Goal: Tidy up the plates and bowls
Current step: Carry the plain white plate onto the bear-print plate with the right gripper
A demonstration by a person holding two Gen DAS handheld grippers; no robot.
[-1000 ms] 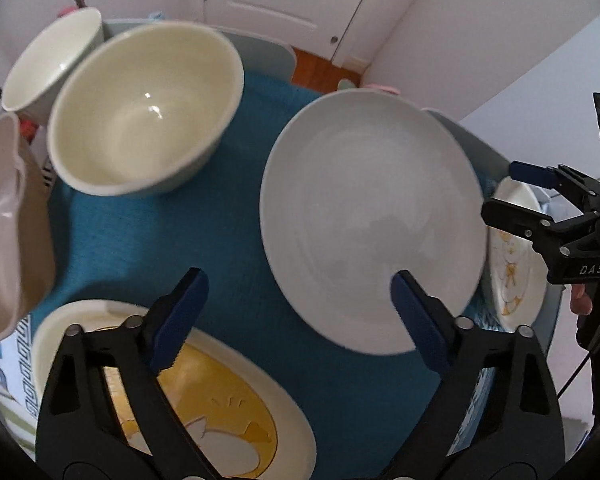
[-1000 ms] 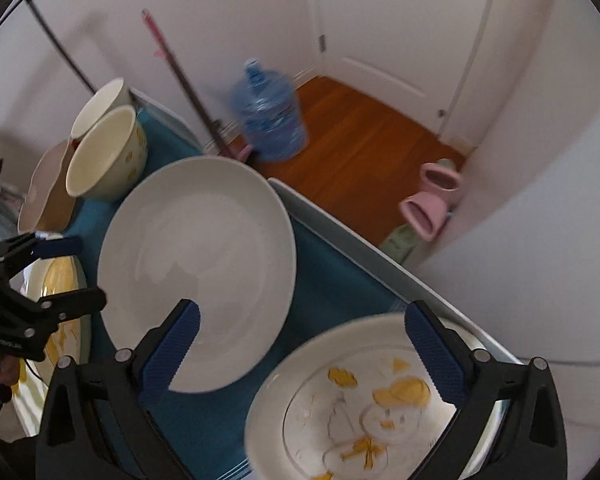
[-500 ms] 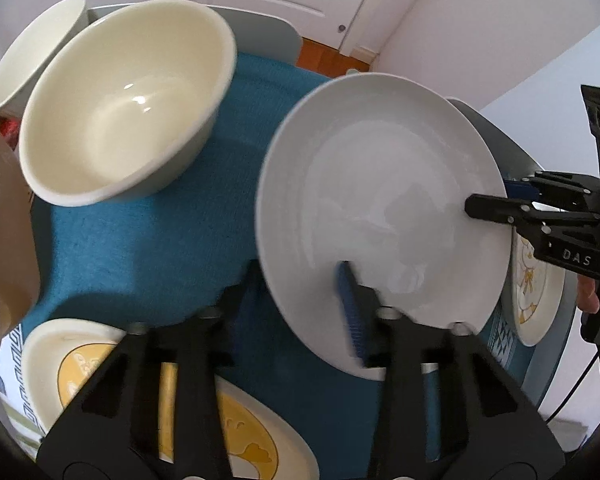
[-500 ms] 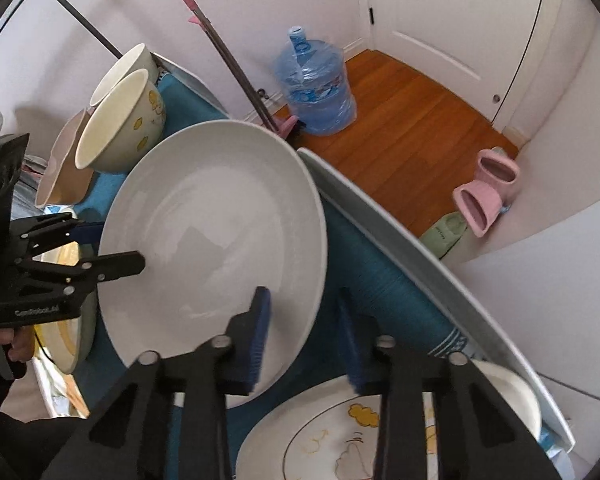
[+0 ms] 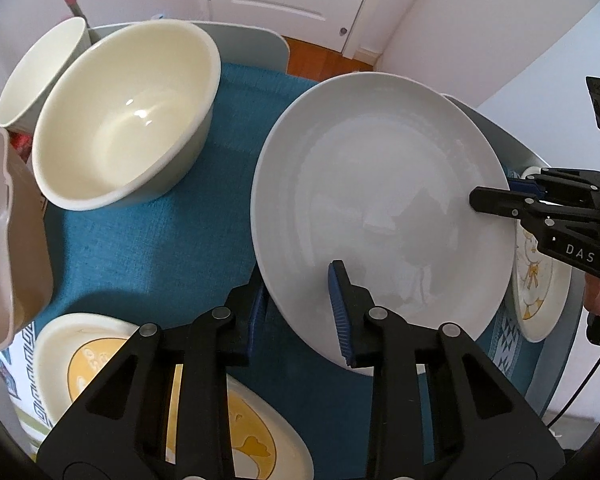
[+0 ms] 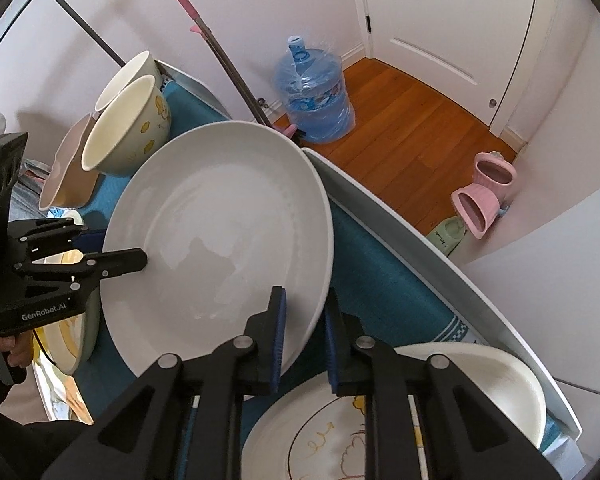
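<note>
Glazed white plate (image 5: 380, 200) held over the teal cloth (image 5: 140, 248), clamped at opposite rims: left gripper (image 5: 300, 304) and right gripper (image 6: 304, 332) both closed on it. Likely heavy, rigid, slick, breakable; rim grips look sound.

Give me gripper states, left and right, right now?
Left gripper: shut on the white plate, clamping its rim.
Right gripper: shut on the same white plate, at the opposite rim.
</note>
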